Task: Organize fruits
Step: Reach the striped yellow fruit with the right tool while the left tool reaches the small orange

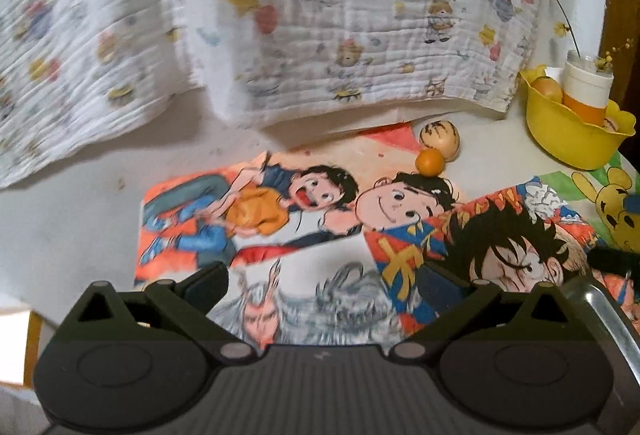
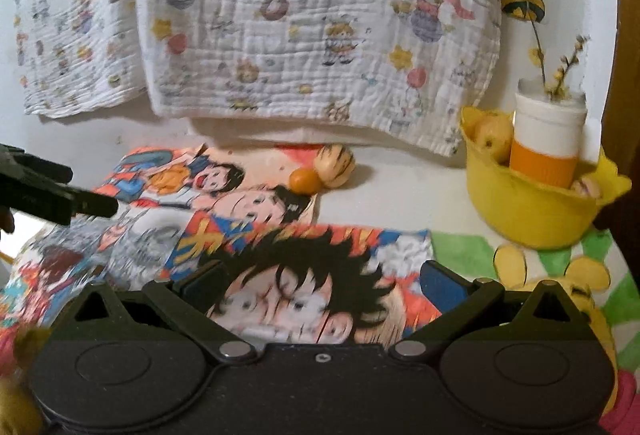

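Both grippers are held low over a white table (image 2: pixel 400 195) spread with cartoon drawings, and nothing is gripped by either. The left gripper (image 1: pixel 344 281) is seen with its fingers spread wide apart over a grey sketch (image 1: pixel 304 299), empty between them; in the right wrist view its dark fingers (image 2: pixel 60 191) are caught poking in from the left edge. The right gripper (image 2: pixel 324 281) is likewise held wide open above a spiky-haired face drawing (image 2: pixel 304 275), nothing in its grasp. Up at the far side of the table, a small orange fruit (image 2: pixel 305 180) is found lying on the edge of a drawing, touching a pale striped fruit (image 2: pixel 335 161) just behind it. Over on the right, a yellow bowl (image 2: pixel 532 211) is set near the wall, with a yellowish fruit (image 2: pixel 490 139) tucked inside against a white-and-orange container (image 2: pixel 546 143) holding twigs; a further pale fruit (image 2: pixel 586 189) is glimpsed at the bowl's right rim. A printed white cloth (image 2: pixel 280 15) is draped down the wall behind, its hem hanging just above the table's back edge.
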Action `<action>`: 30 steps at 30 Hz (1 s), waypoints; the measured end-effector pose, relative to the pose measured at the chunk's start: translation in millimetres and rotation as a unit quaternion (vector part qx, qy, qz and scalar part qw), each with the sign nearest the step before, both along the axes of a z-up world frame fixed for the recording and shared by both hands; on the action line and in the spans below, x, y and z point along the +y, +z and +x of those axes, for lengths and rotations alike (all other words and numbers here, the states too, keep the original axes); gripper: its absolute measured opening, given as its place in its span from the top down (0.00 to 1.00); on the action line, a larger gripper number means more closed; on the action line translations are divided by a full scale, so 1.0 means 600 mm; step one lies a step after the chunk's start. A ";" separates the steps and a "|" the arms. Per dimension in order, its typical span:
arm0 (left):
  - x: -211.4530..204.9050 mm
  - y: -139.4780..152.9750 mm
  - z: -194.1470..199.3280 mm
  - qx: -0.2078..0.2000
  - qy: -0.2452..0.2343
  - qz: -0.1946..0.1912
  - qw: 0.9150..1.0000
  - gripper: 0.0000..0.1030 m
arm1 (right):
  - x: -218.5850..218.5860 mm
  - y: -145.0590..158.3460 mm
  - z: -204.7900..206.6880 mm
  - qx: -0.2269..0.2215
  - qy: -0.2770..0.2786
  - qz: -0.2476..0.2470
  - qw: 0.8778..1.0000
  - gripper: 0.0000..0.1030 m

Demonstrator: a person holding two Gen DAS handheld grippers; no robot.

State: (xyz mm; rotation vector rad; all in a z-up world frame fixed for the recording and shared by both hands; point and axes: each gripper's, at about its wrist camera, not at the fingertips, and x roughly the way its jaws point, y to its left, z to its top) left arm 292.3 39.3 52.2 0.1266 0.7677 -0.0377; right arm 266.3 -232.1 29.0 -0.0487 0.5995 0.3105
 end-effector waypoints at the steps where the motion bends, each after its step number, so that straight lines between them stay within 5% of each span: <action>1: -0.002 -0.003 0.011 0.000 -0.006 0.004 1.000 0.01 | 0.001 0.004 0.010 -0.001 -0.004 0.000 1.000 0.01; 20: -0.001 -0.078 0.115 -0.006 -0.075 0.014 0.997 0.01 | 0.069 0.028 0.207 0.071 -0.028 0.029 0.997 0.01; 30: -0.055 -0.099 0.164 -0.055 -0.164 0.000 0.985 0.01 | 0.108 0.009 0.327 0.082 -0.032 0.022 0.996 0.05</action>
